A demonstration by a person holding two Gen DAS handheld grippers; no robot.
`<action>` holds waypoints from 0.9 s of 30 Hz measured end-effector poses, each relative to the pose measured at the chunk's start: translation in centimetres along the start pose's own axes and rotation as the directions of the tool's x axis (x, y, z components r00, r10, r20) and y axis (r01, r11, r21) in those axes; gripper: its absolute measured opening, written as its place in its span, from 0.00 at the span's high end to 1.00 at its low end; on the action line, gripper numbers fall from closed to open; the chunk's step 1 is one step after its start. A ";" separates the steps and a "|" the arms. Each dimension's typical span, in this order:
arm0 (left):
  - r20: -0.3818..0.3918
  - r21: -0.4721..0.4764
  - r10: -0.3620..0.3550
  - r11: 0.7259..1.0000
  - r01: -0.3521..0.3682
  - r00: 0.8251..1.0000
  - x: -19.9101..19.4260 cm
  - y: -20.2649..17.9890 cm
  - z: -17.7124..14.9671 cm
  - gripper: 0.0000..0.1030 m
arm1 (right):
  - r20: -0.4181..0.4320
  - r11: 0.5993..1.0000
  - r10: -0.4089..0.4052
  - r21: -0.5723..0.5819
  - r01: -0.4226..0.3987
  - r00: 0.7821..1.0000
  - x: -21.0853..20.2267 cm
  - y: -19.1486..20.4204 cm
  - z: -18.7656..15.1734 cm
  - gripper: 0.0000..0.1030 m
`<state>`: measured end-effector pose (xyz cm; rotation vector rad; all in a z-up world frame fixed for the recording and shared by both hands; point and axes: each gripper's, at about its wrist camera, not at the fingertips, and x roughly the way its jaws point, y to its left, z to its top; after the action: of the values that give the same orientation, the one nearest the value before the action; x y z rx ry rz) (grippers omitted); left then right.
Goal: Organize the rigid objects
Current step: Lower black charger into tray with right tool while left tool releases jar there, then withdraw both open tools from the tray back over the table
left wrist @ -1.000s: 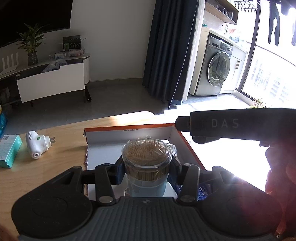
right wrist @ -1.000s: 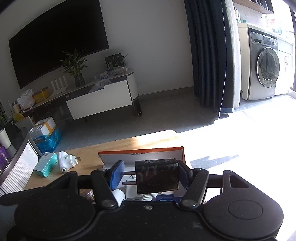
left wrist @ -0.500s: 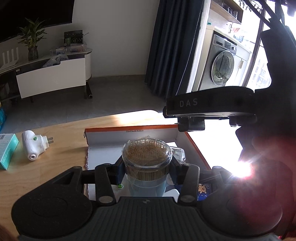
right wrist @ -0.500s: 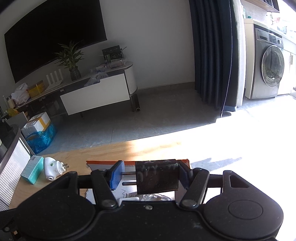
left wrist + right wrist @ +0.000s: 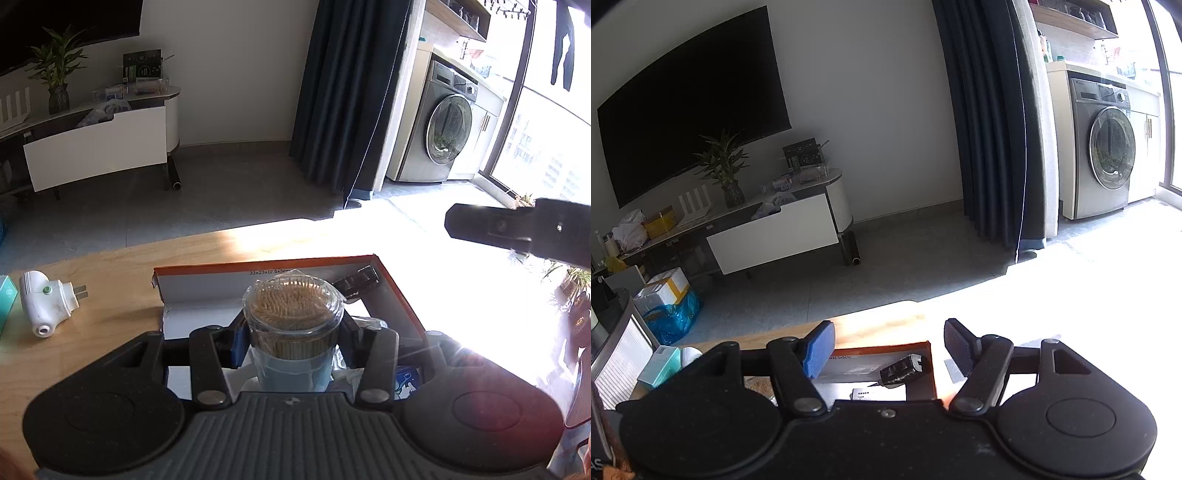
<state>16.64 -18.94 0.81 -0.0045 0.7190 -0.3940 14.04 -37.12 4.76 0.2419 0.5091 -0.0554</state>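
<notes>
The wooden counter (image 5: 122,273) carried the orange-edged cardboard box (image 5: 400,291), its white floor open toward you. Your right gripper (image 5: 886,345) stood above the box's right end with its fingers (image 5: 820,349) parting and nothing between them; the dark rectangular block (image 5: 901,369) lay tilted in the far right corner of the box, just beside the orange wall. One second earlier that block sat clamped between those same fingers, so you had released it, and one rigid object was judged to be stowed. Your left gripper (image 5: 293,332) held the clear toothpick jar (image 5: 293,314) upright, fingers (image 5: 238,338) pressed on its sides, over the middle of the box and nearer than the block. The jar was gripped the same way a second earlier; its placing appeared to be the step in hand. The white plug-in device (image 5: 44,302) and the teal carton (image 5: 7,299) lay on the counter well to the left of the box, as before, and were judged not yet sorted.
</notes>
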 end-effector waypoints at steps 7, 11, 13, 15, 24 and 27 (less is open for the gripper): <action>-0.007 -0.027 -0.037 0.999 0.037 0.999 0.9 0.2 1.8 0.48 | 0.008 1.000 -0.012 0.021 0.011 1.000 -1.1 -0.5 -0.5 0.23; 0.007 -0.033 -0.017 0.999 0.017 1.000 0.0 0.7 1.5 0.41 | 0.013 1.000 0.002 0.010 -0.002 1.000 -1.3 0.1 -0.4 0.23; 0.011 -0.042 -0.004 0.999 0.004 1.000 -0.4 1.1 1.3 0.41 | 0.012 1.000 0.014 0.009 -0.014 1.000 -1.5 0.3 -0.5 0.23; 0.011 -0.053 0.009 0.999 -0.009 1.000 -0.9 1.5 1.2 0.41 | 0.014 1.000 0.024 0.010 -0.024 1.000 -1.8 0.7 -0.7 0.23; 0.044 -0.087 0.062 0.994 -0.058 0.997 -3.8 3.5 1.6 0.35 | 0.034 0.998 0.052 -0.028 -0.051 0.998 -3.0 3.2 -0.5 0.23; 0.057 -0.101 0.092 0.991 -0.086 0.994 -4.7 4.4 1.7 0.34 | 0.039 0.998 0.059 -0.037 -0.058 0.997 -3.3 3.9 -0.4 0.23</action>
<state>16.05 -13.42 4.56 -0.0767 0.6748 -0.2712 11.39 -33.24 6.84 0.2205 0.4624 0.0060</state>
